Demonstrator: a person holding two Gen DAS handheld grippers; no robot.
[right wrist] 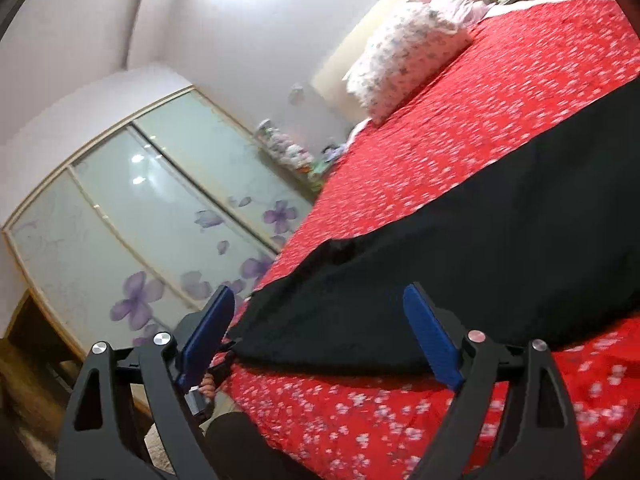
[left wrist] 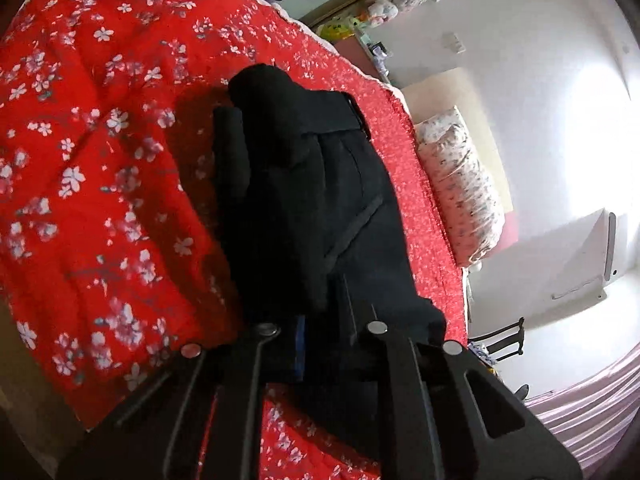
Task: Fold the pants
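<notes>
Your left gripper (left wrist: 280, 200) clenches the pants (left wrist: 320, 184) above the bedspread (left wrist: 100, 140) for folding; your right gripper (right wrist: 320, 332) stands released beside them.

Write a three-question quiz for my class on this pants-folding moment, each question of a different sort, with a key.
1. True or false: the right gripper has its blue fingers clamped on the black pants.
2. Multiple choice: the pants lie on A) a wooden floor, B) a red flowered bedspread, C) a white desk.
3. Short answer: what is the left gripper shut on?

Key:
1. False. The fingers stand wide apart, with the near end of the pants lying between them.
2. B.
3. A bunched part of the black pants, lifted off the bedspread.
</notes>
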